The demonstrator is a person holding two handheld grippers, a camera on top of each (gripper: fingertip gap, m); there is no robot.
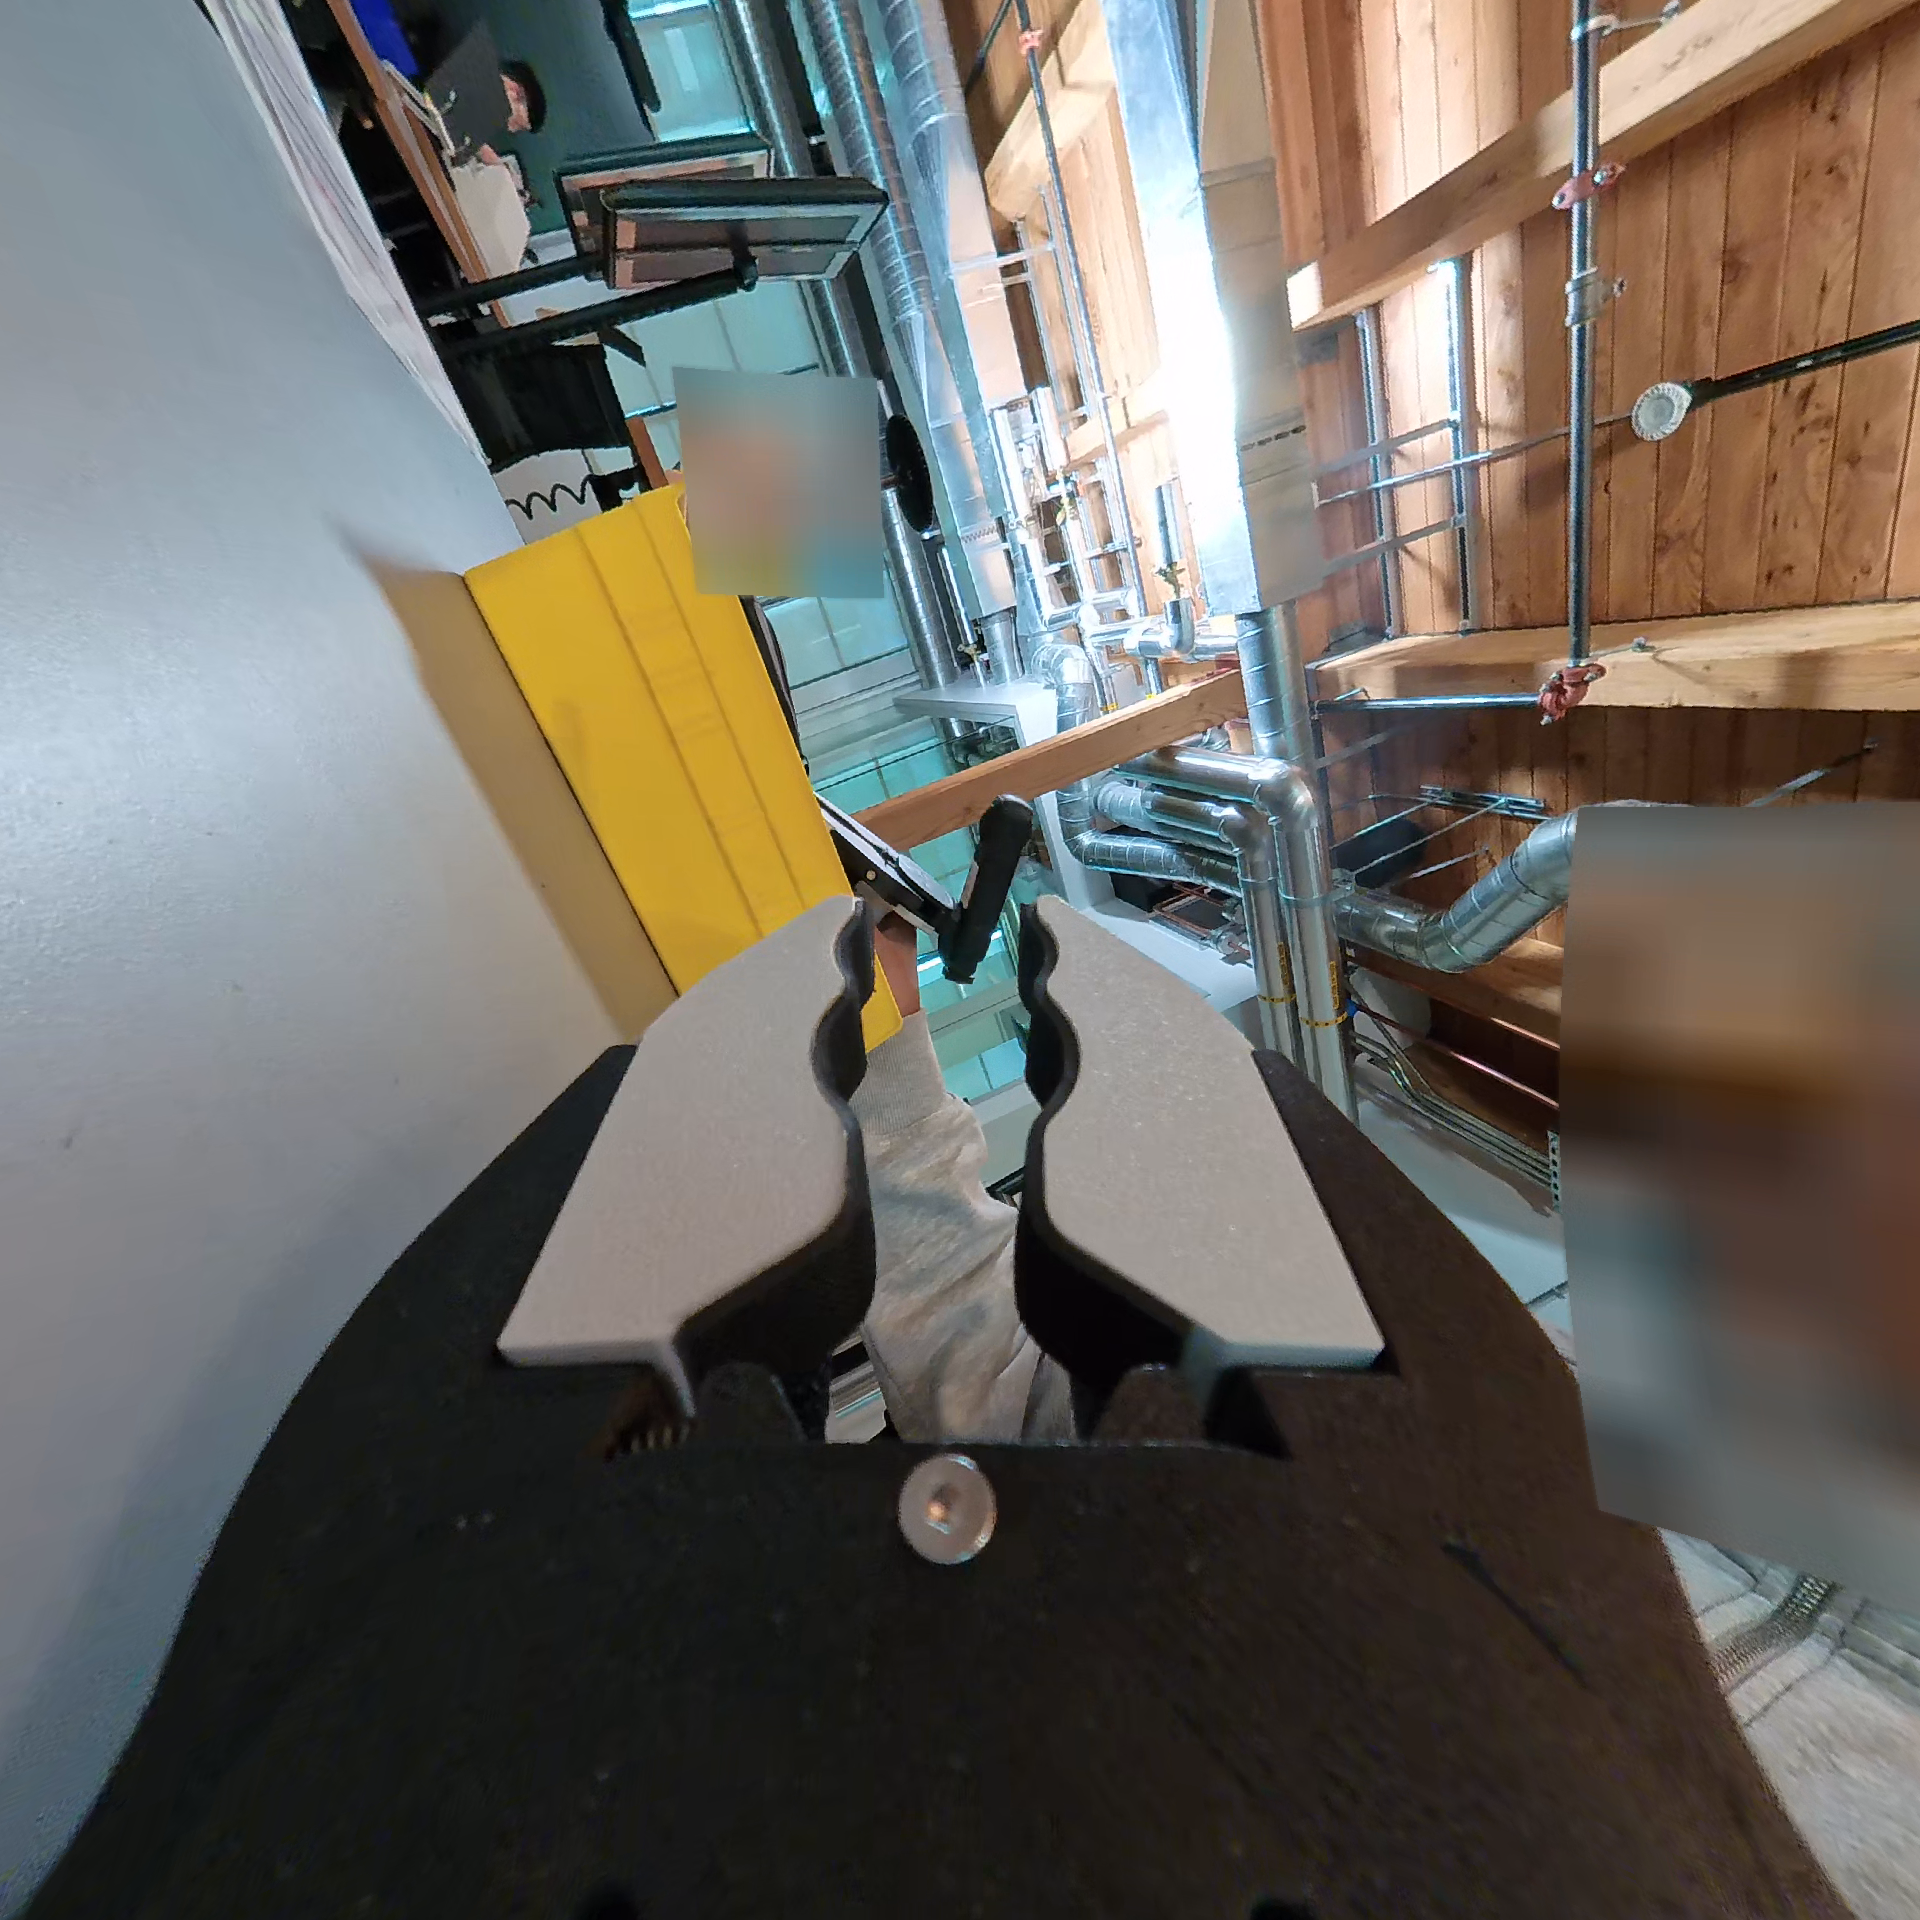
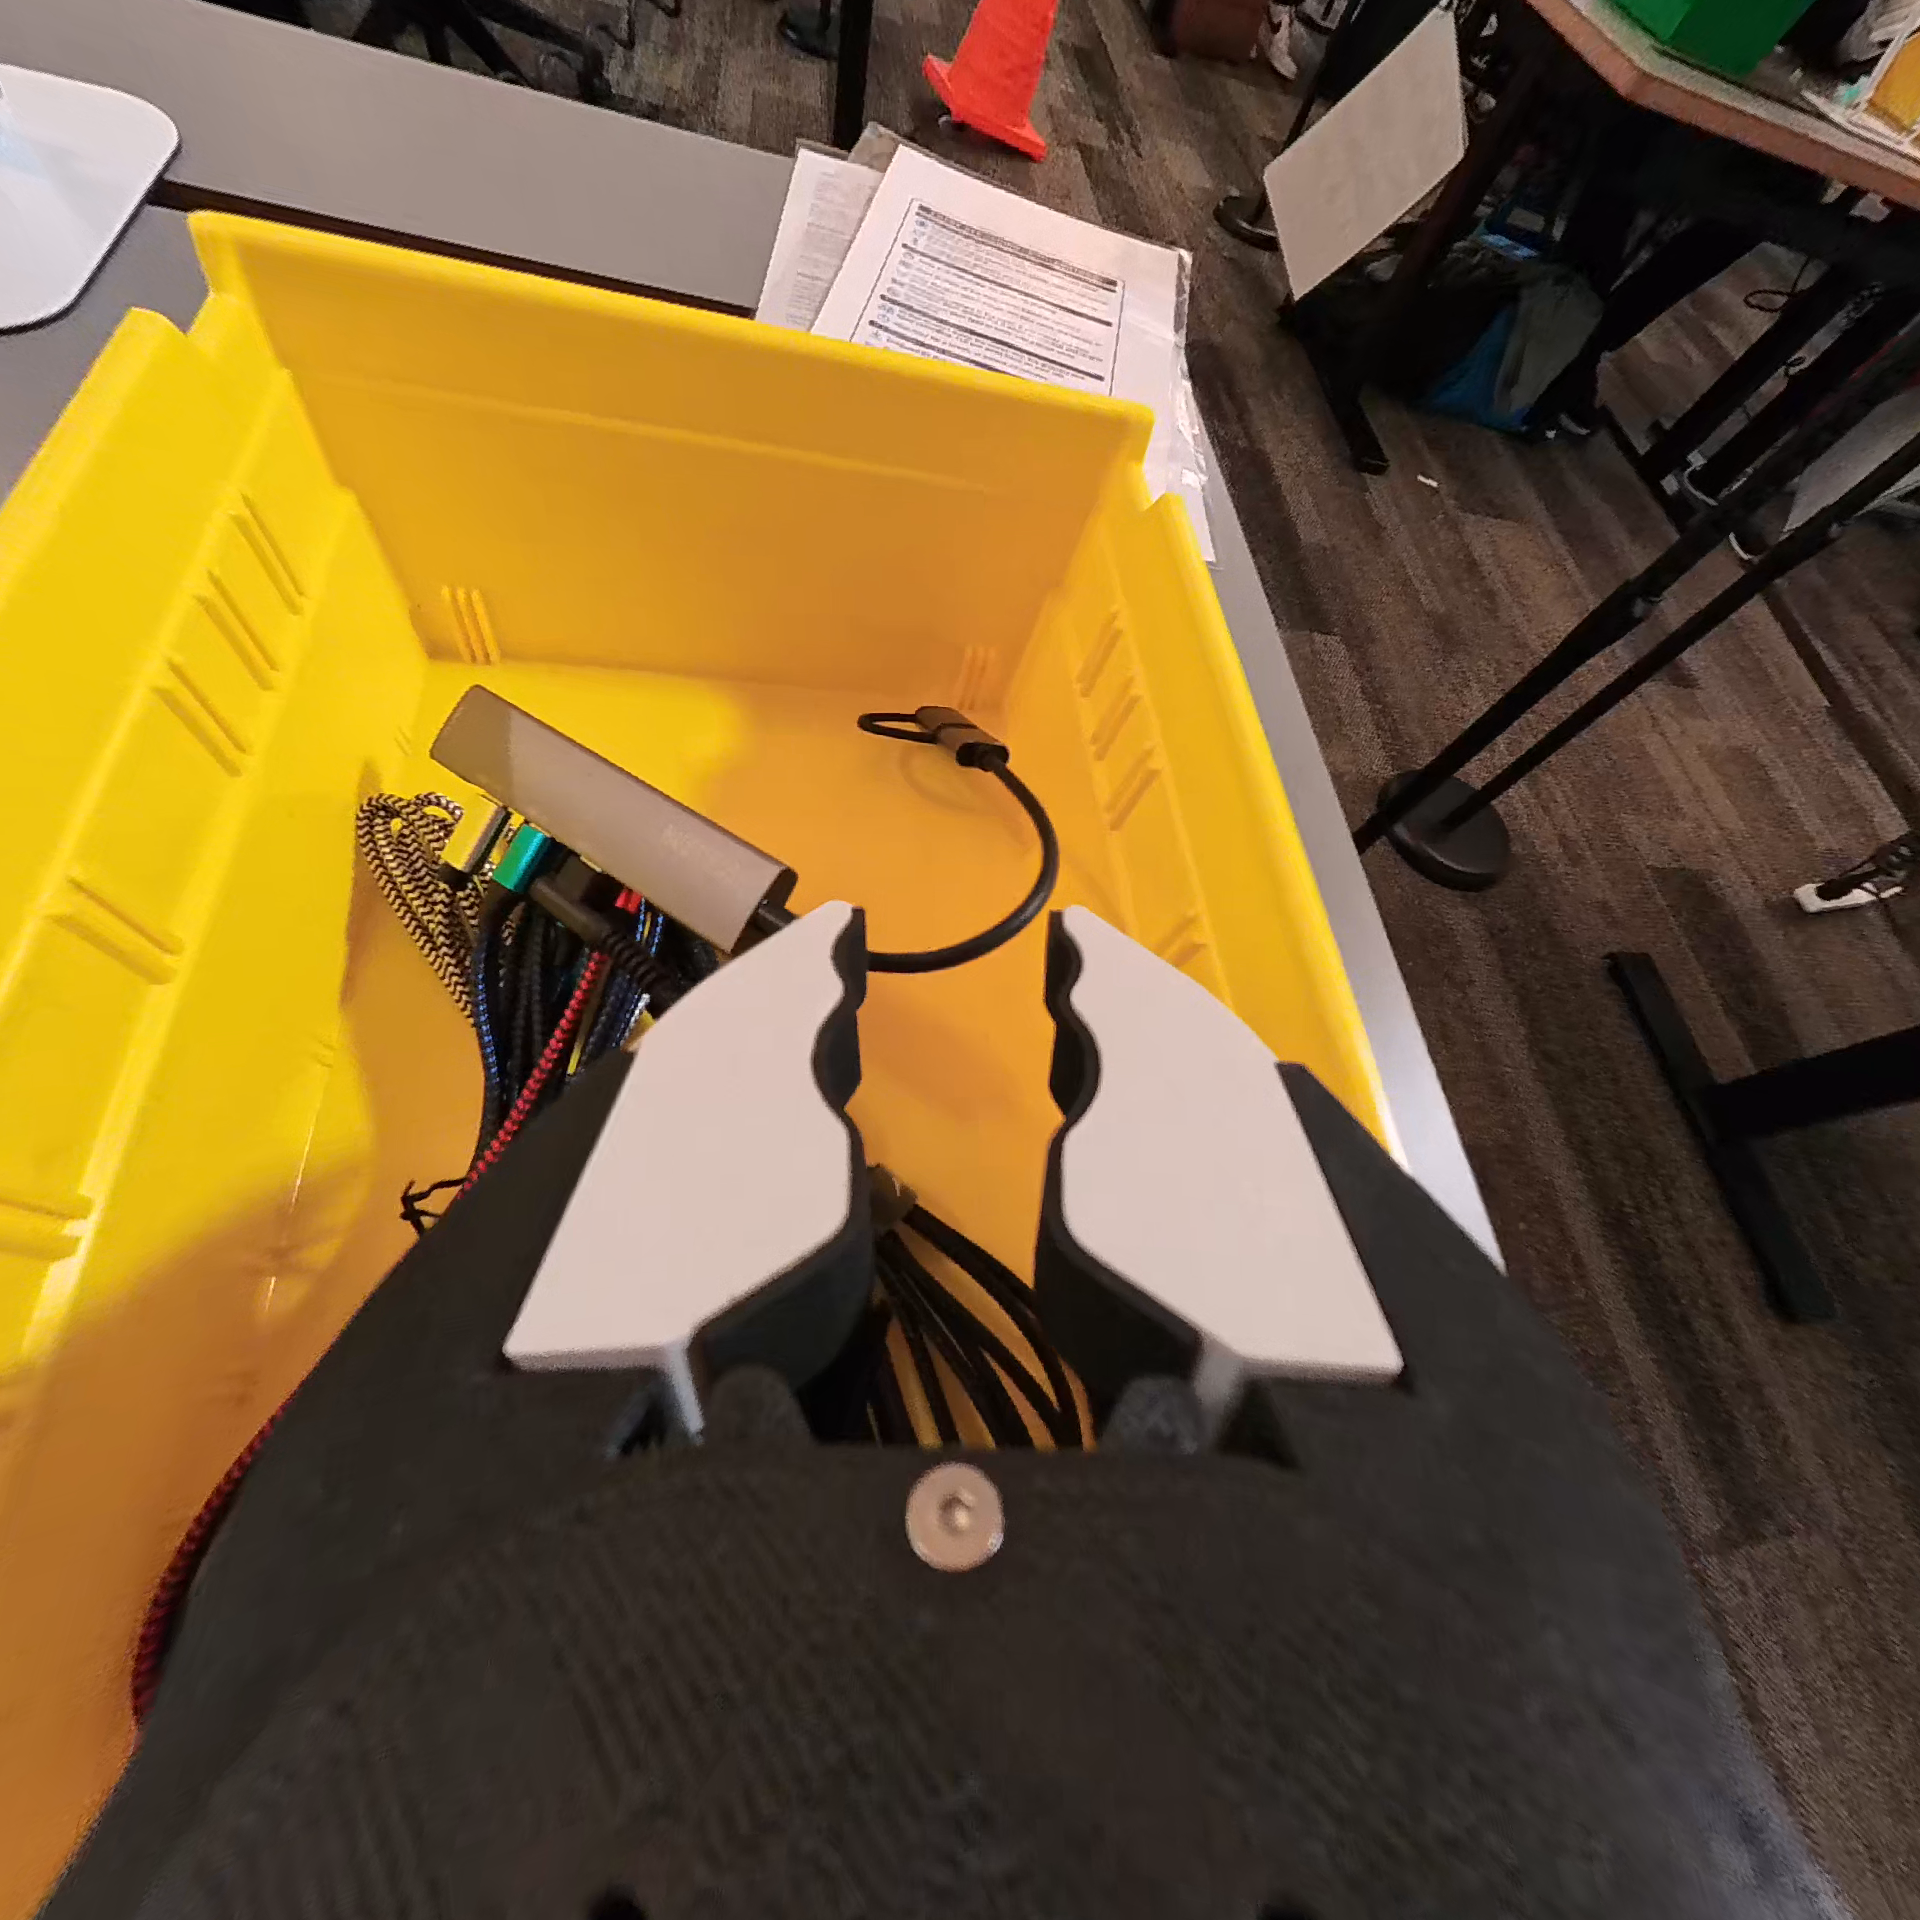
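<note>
In the right wrist view my right gripper [image 2: 956, 930] is open and empty, hovering over a yellow bin [image 2: 675, 436]. In the bin lie a grey hub [image 2: 613, 810] with several braided cables [image 2: 520, 997] plugged into it, its short black lead [image 2: 1023, 842] ending in a connector, and a black cable bundle [image 2: 956, 1340] under my fingers. In the left wrist view my left gripper [image 1: 940, 925] is open and empty, turned sideways beside the bin's outer wall [image 1: 665, 748]. A sleeve [image 1: 935, 1195] and a black gripper handle [image 1: 982, 894] show beyond its fingers.
The bin stands on a grey table [image 2: 1299, 665] near its right edge. Printed sheets in a clear sleeve [image 2: 997, 281] lie behind the bin. A white stand base [image 2: 62, 177] sits at the far left. An orange cone [image 2: 992, 73] and black stand bases [image 2: 1449, 836] are on the floor. Spacing between my two grippers at the tips: around 40 cm. From the right gripper's tips to the grey hub [image 2: 613, 810] is close to 7 cm.
</note>
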